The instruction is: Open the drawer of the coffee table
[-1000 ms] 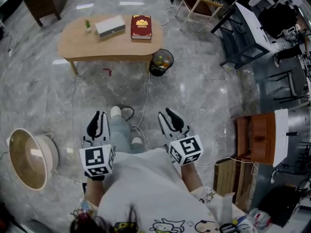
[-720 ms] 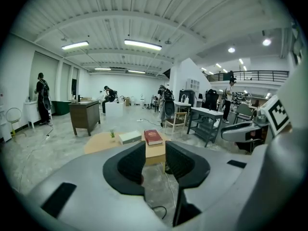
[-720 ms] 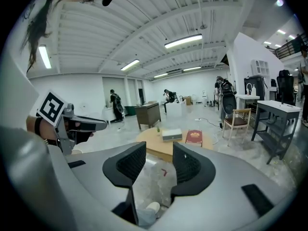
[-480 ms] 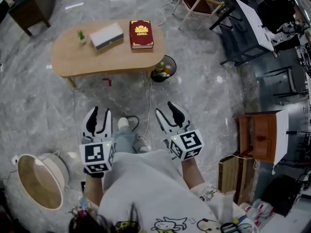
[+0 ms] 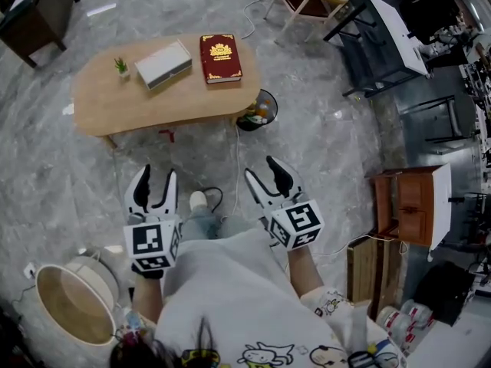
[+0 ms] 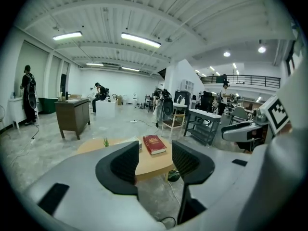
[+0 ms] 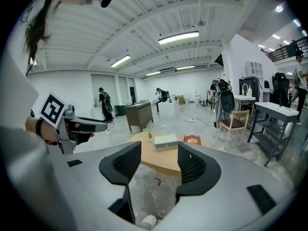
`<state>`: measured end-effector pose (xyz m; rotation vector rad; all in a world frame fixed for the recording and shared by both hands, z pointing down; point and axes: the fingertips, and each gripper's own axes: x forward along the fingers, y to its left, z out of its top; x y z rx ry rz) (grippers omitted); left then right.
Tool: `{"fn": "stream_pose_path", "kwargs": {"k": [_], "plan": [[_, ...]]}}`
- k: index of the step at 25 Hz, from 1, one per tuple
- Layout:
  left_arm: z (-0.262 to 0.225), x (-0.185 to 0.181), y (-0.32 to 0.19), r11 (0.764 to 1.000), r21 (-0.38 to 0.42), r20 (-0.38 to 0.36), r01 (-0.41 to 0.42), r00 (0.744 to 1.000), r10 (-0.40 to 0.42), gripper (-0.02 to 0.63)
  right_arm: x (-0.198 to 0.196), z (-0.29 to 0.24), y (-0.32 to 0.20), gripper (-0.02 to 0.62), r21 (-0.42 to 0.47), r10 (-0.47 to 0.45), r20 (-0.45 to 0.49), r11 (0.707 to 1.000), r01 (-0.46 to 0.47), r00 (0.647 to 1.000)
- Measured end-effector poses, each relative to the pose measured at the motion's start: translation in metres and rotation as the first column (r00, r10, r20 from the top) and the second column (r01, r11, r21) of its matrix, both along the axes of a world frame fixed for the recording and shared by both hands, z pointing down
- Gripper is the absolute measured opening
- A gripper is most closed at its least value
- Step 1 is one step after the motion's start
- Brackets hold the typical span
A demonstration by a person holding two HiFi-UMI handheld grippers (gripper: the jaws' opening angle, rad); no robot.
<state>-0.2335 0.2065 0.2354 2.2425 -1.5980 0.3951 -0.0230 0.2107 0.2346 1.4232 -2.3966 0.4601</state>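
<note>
**Item: drawer of the coffee table [image 5: 188,98].** No view shows the drawer itself. Only the oval wooden top and its near rim are visible, so the drawer front is probably under that rim or on a side not facing you. The table stands on the grey marble floor ahead of you, well apart from both claws.

**On the table:**
- red book [image 5: 220,57], toward the right end
- white box [image 5: 163,64], just left of the book
- small potted plant [image 5: 121,67], left of the box

**Beside the table:**
- black waste bin [image 5: 259,111] with some litter in it, close against the right corner
- white cable [image 5: 232,156] trailing over the floor from that corner toward your feet

**Left claw [image 5: 156,176]:** jaws opening and already spread wide. Nothing is between them and they touch nothing. The table shows through the gap, far off.

**Right claw [image 5: 263,170]:** also opening and spread wide, empty and touching nothing.

**Handling note (a judgement):** the step in hand looks like the approach.
- Close in and get low enough for one claw view to show the drawer front and its handle or lip before you pick a claw.
- Keep the jaws spread until the pads sit on either side of that handle.
- Mind the cable and the bin as you step in.
- Pull straight along the drawer's run, so the plant, box and book stay put.
</note>
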Motion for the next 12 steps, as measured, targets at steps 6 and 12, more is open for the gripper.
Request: {"fn": "stream_pose_path", "kwargs": {"k": [6, 12], "plan": [[0.005, -0.003, -0.008, 1.000, -0.020, -0.022, -0.019, 1.000, 0.019, 0.207, 0.002, -0.001, -0.003, 0.207, -0.022, 0.022, -0.029, 0.999, -0.023, 0.999], [0.011, -0.002, -0.019, 0.999, -0.034, -0.026, -0.010, 1.000, 0.009, 0.213, 0.007, 0.008, -0.015, 0.209, -0.048, 0.021, -0.036, 0.999, -0.023, 0.999]]}}
